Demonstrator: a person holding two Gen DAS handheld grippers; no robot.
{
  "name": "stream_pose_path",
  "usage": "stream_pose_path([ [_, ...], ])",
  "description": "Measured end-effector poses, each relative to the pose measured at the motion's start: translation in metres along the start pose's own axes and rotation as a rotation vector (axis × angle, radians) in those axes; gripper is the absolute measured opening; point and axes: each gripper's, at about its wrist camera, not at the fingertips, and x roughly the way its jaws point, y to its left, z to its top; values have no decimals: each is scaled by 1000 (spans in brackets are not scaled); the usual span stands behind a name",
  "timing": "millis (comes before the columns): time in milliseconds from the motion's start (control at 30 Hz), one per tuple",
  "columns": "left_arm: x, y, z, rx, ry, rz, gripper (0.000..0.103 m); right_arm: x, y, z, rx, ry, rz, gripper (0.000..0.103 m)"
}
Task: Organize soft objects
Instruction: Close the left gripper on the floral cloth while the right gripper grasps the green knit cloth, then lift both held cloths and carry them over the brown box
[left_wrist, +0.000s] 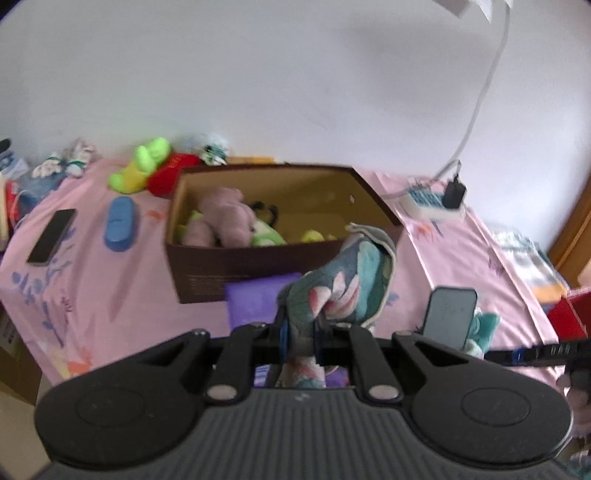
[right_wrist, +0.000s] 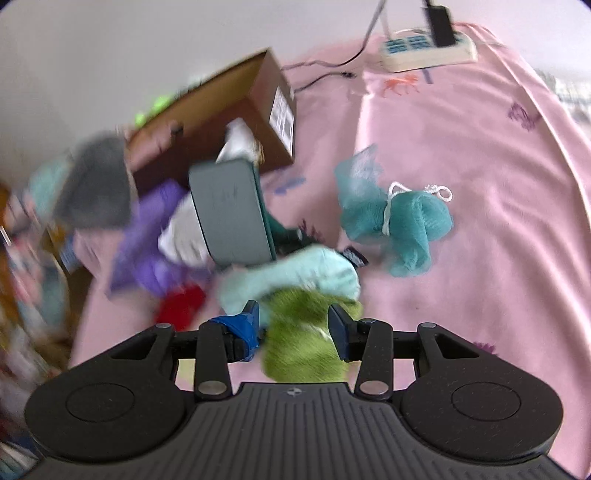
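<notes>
Holding a floral teal, pink and grey fabric pouch (left_wrist: 343, 284) in my left gripper (left_wrist: 301, 339), I have its 2 blue-padded fingers pressed tight on the pouch's lower end at the bottom centre of the left wrist view. The pouch rises up and to the right from the jaws, lifted clear of the pink printed bedsheet (left_wrist: 110, 295), and its top overlaps the near right corner of the open brown cardboard box (left_wrist: 229, 266) in the middle of the frame. Inside the box lie a mauve plush toy (left_wrist: 225, 221) and green plush pieces (left_wrist: 266, 236). A purple cloth (left_wrist: 255, 299) sits just in front of the box. Behind the box, at upper left, are a lime green plush (left_wrist: 144, 166) and a red plush (left_wrist: 170, 173). A dark phone (left_wrist: 51, 236) and a blue oval case (left_wrist: 118, 221) lie at the left, and a white power strip (left_wrist: 428, 203) at the right.

In the right wrist view, my right gripper (right_wrist: 295, 325) pinches a fuzzy olive green soft toy (right_wrist: 303, 343) between its jaws at the lower centre. A pale mint cloth (right_wrist: 295, 277) lies just above it, touching it. A teal mesh bath sponge with a white cord (right_wrist: 402, 221) rests on the sheet at the centre right. The left side of this view is blurred.
</notes>
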Motion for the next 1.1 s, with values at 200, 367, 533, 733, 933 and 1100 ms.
stream_pose_path([
  [200,-17,15,4,-47,-45,30,11,24,3,-10,-2,58,-66,25],
  [367,-9,12,-1,-40,-13,33,11,31,2,-14,24,53,-94,27],
  [533,1,6,-4,-27,14,14,11,29,-2,-13,53,49,-79,10],
  [733,15,7,-7,-4,60,0,11,10,-5,-12,123,26,-75,0],
  [933,25,18,6,33,69,-48,11,-23,-8,-4,219,-49,-73,0],
  [1100,26,29,27,50,35,-87,11,-51,6,23,232,-168,-47,0],
])
